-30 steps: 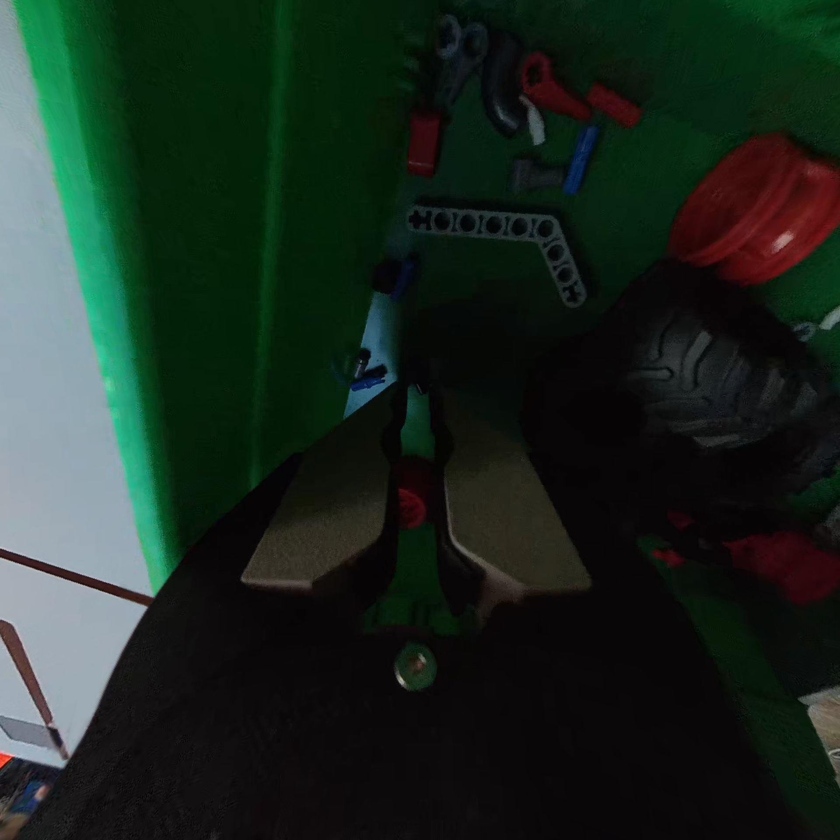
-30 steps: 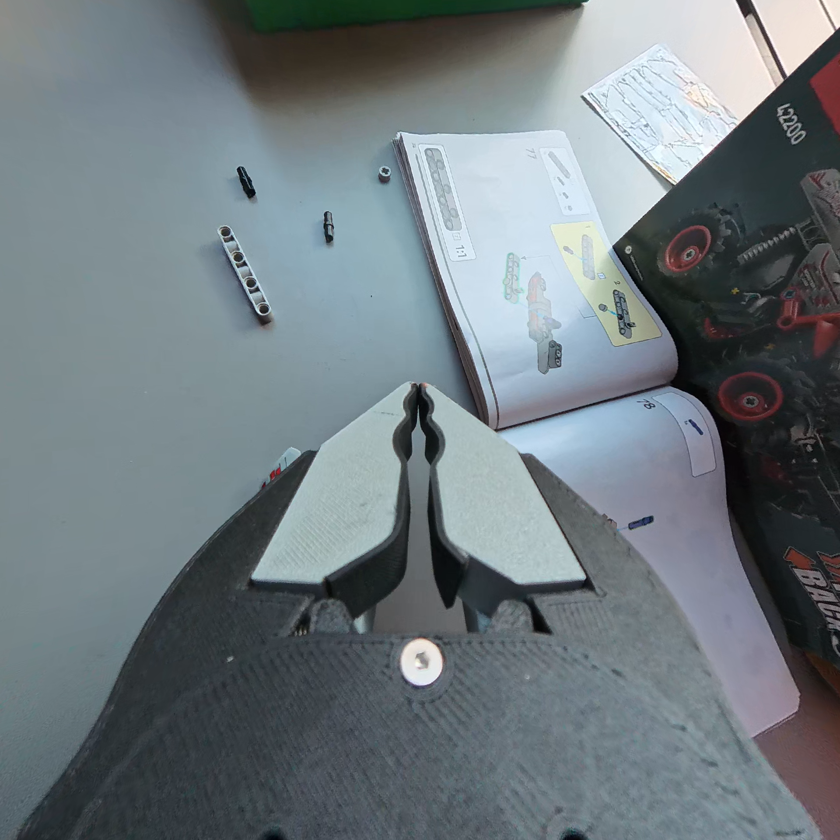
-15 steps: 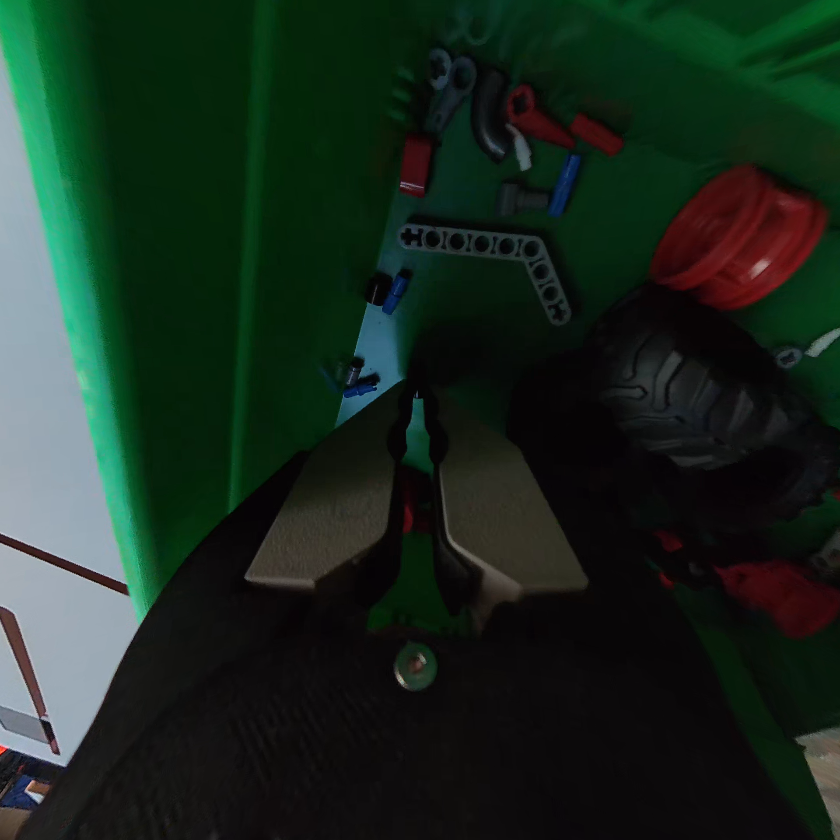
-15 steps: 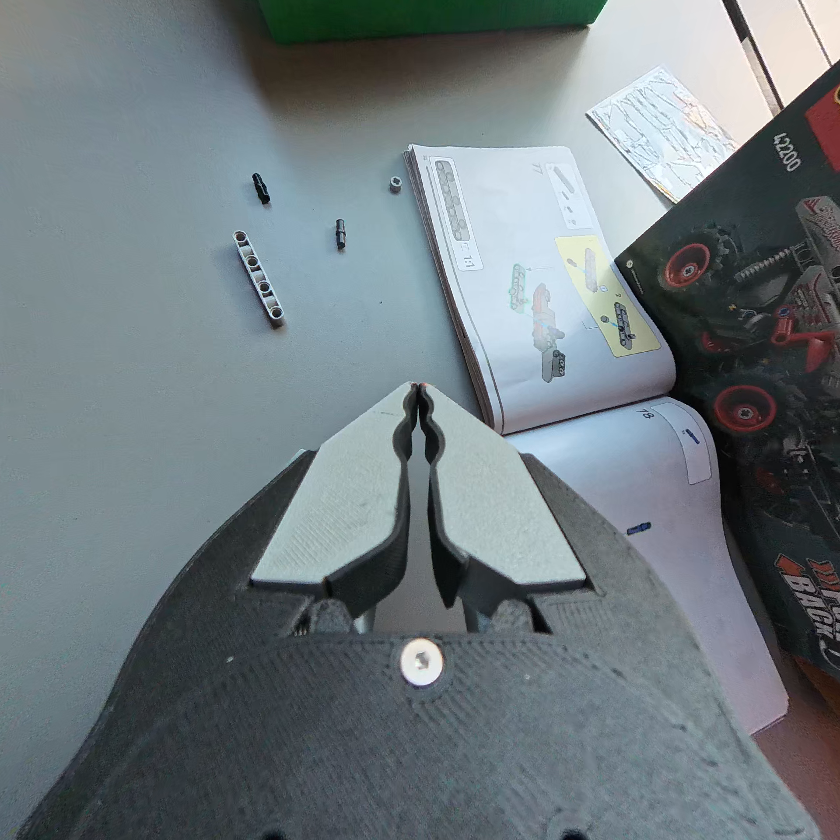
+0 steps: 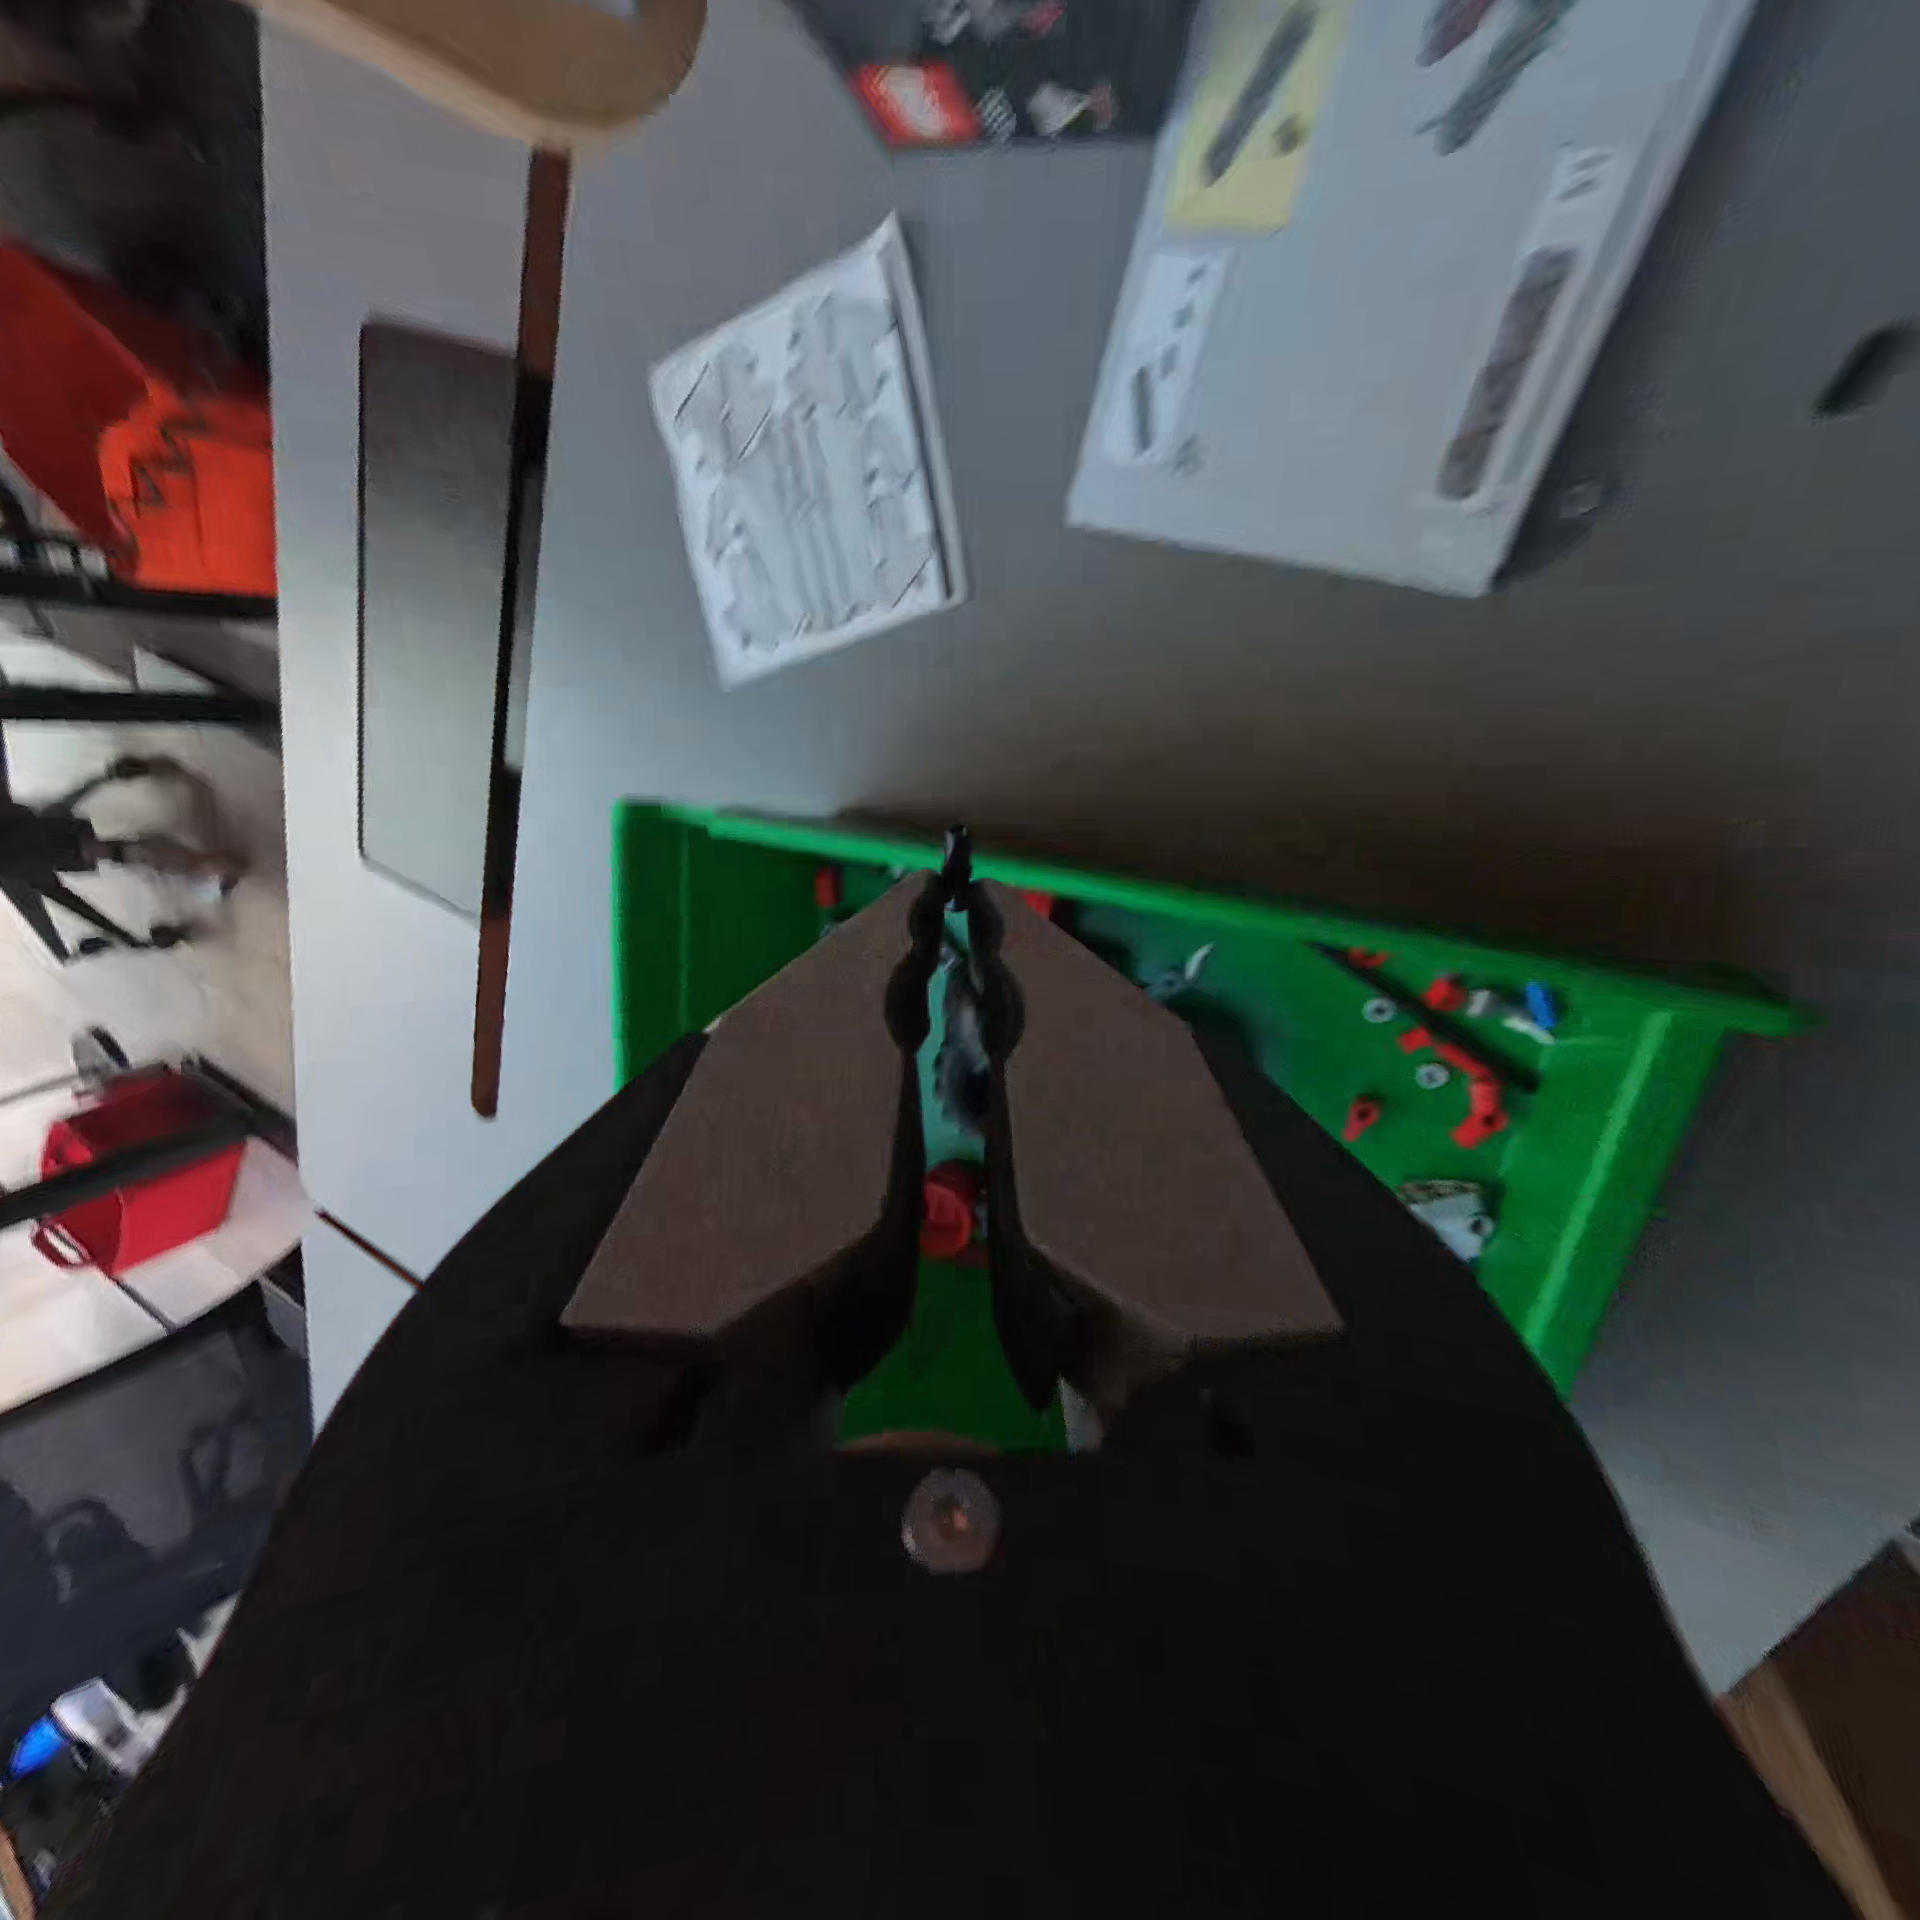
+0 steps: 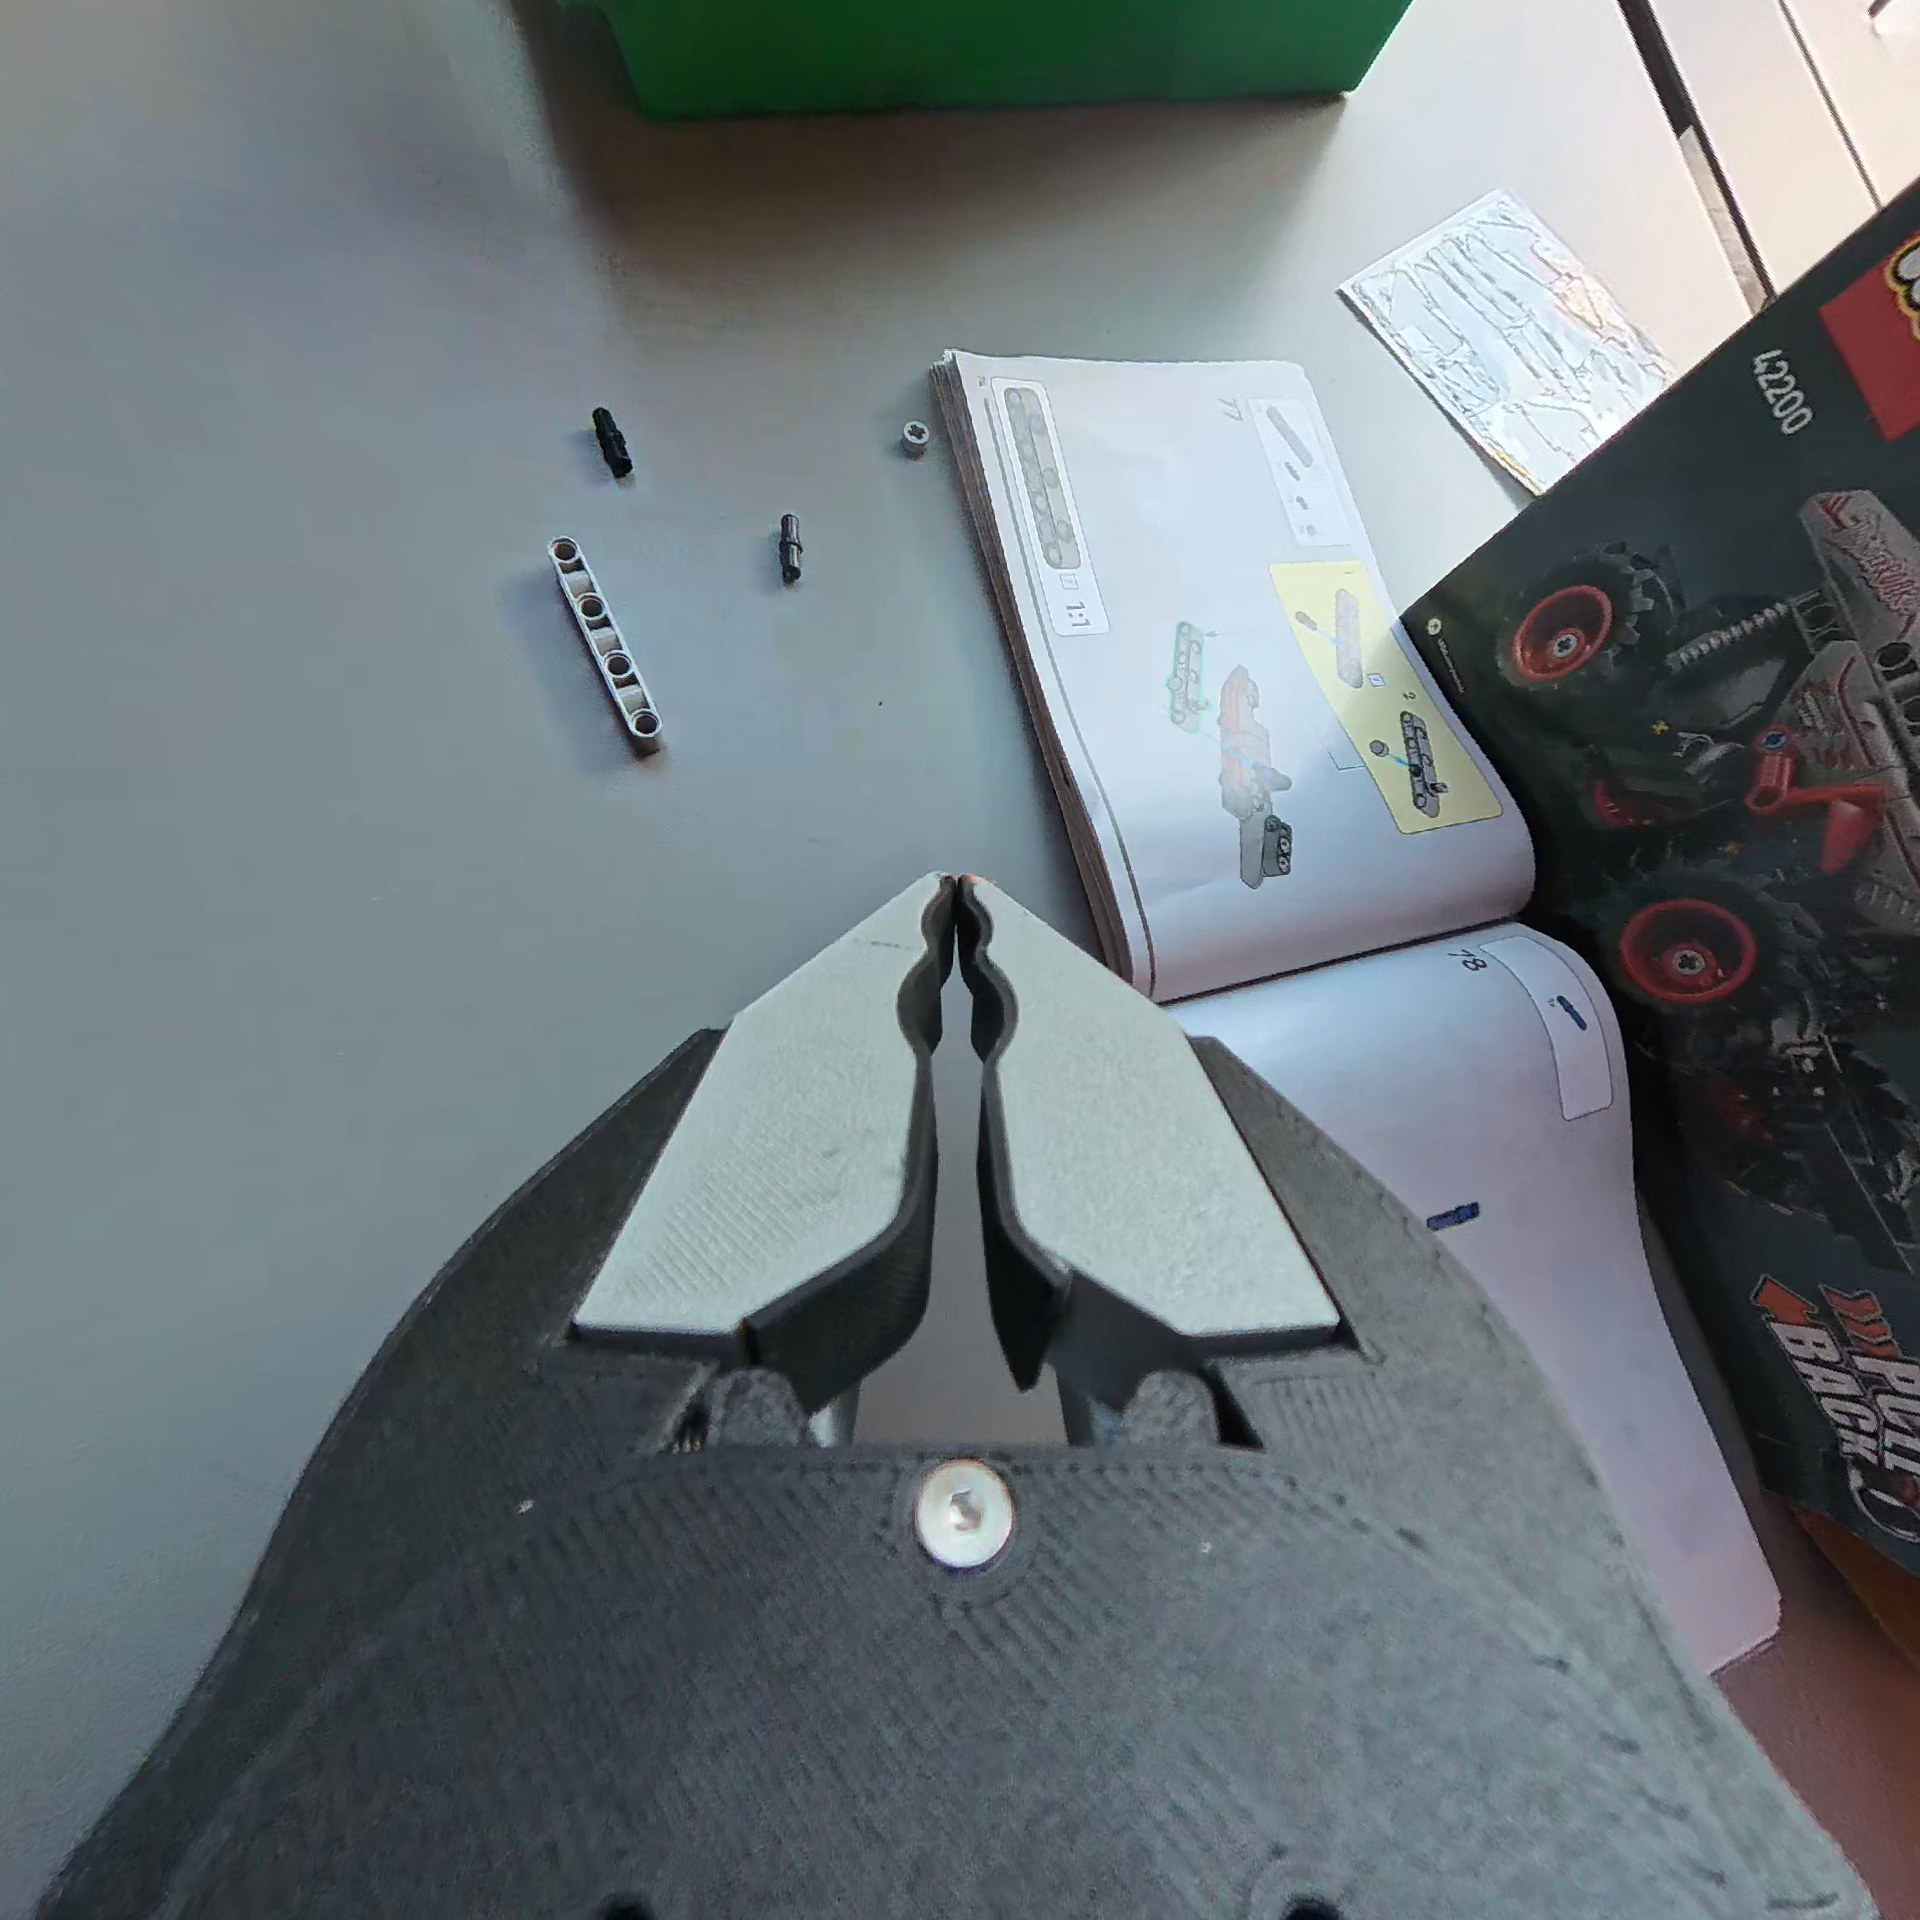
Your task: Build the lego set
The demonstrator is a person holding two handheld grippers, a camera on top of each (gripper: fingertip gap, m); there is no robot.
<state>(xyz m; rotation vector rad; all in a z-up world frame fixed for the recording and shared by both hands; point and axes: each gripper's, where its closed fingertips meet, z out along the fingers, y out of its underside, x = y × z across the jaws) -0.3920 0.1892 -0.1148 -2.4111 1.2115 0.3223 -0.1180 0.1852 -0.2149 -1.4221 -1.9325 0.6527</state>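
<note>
My left gripper (image 5: 954,900) is shut on a small black pin (image 5: 956,844) that sticks out past its tips. It hovers above the green parts bin (image 5: 1226,906), which holds several loose red, grey and blue pieces. My right gripper (image 6: 956,916) is shut and empty, low over the grey table. Ahead of it and to the left lie a grey beam with holes (image 6: 605,634), two black pins (image 6: 613,442) (image 6: 790,545) and a small grey bush (image 6: 912,436).
The open instruction booklet (image 6: 1247,675) lies right of the right gripper, with the dark set box (image 6: 1714,727) and a sticker sheet (image 6: 1507,343) beyond it. The green bin's wall (image 6: 987,52) is at the far edge. The left view shows the table edge (image 5: 281,727) on the left. Spacing between my two grippers at the tips: around 30 cm. Between my right fingertips and the small grey bush (image 6: 912,436) there is roughly 15 cm.
My left gripper has lifted out of the green bin and now looks down on it and the table, with a black pin in its tips. The right gripper has barely shifted.
</note>
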